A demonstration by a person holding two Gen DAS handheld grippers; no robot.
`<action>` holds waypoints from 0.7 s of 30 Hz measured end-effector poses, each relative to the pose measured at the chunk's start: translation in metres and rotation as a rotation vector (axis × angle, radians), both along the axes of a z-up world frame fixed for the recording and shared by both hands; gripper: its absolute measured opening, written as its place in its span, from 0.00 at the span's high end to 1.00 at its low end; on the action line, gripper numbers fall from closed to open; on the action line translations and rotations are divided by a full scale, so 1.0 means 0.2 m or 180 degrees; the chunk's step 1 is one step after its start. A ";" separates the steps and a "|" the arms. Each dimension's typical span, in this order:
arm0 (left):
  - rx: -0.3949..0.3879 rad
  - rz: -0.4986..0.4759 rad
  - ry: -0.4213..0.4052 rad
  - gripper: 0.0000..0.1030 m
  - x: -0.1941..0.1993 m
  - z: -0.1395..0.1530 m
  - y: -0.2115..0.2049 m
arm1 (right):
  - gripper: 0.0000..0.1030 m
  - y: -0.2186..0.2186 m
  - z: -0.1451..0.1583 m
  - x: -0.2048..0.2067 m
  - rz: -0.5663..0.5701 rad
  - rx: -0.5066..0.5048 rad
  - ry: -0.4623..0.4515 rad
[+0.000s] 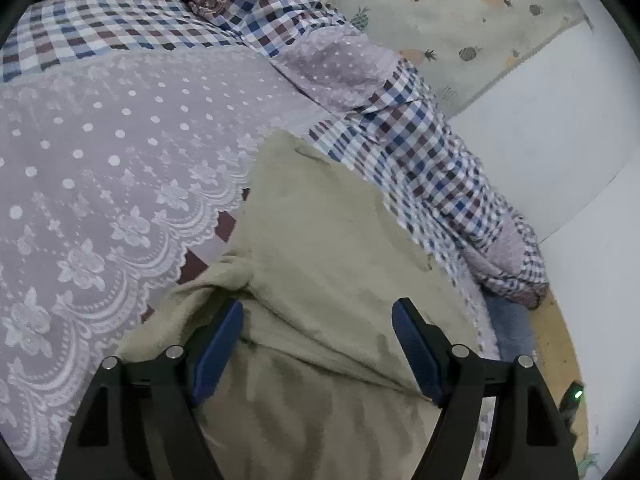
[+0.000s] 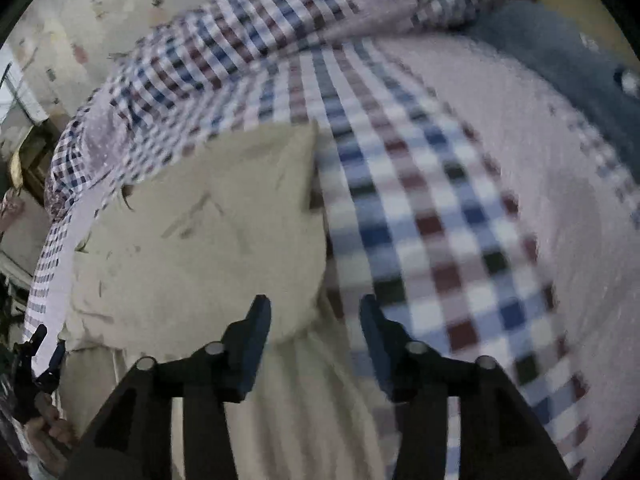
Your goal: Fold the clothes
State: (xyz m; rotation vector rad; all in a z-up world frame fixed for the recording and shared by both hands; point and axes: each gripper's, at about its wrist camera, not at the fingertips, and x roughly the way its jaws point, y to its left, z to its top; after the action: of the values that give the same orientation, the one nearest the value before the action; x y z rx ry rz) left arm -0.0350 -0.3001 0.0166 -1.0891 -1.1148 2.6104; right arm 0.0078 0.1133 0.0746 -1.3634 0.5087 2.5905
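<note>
A beige garment (image 1: pixel 320 248) is shown lying on a bed, spread over a checked quilt (image 1: pixel 420 152) with a mauve lace-trimmed panel (image 1: pixel 100 152). In the left wrist view, the left gripper (image 1: pixel 318 320) is seen low over the near part of the garment, its blue-padded jaws set wide apart with only loose cloth beneath them; nothing is clamped. In the right wrist view (blurred), the right gripper (image 2: pixel 316 316) is held above the folded edge of the same garment (image 2: pixel 208 232), jaws parted to a moderate width and pressing on nothing. The left gripper (image 2: pixel 40 356), grasped by a hand (image 2: pixel 50 436), is visible at the lower left edge of that view. A pineapple-patterned mat (image 1: pixel 460 20) is seen on the floor beyond the bed.
</note>
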 end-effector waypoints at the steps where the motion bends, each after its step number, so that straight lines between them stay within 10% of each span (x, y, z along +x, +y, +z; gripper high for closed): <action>1: -0.0057 -0.0002 -0.0028 0.22 0.00 0.01 -0.01 | 0.50 0.01 0.02 -0.03 0.0037 0.0036 0.0048; 5: -0.0542 0.0188 -0.0032 0.24 0.02 0.10 -0.09 | 0.48 0.02 0.01 -0.23 0.0191 0.0104 -0.0007; 13: -0.0647 -0.0220 -0.0344 0.41 -0.11 -0.03 -0.12 | 0.49 0.04 -0.14 -0.45 0.0477 0.0173 -0.0312; 18: -0.0624 -0.0276 -0.0466 0.86 -0.15 -0.08 -0.07 | 0.93 -0.09 -0.11 -0.46 0.0830 0.0595 -0.0342; 21: -0.0501 -0.0152 -0.0374 0.91 -0.13 -0.09 -0.10 | 0.96 -0.14 -0.08 -0.46 0.0927 0.0690 -0.0282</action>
State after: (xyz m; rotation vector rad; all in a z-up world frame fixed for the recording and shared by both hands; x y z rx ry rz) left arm -0.0610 -0.3202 -0.0009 -1.2986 -0.9034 2.6651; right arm -0.0843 0.0858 0.0595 -1.5656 0.0126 2.6900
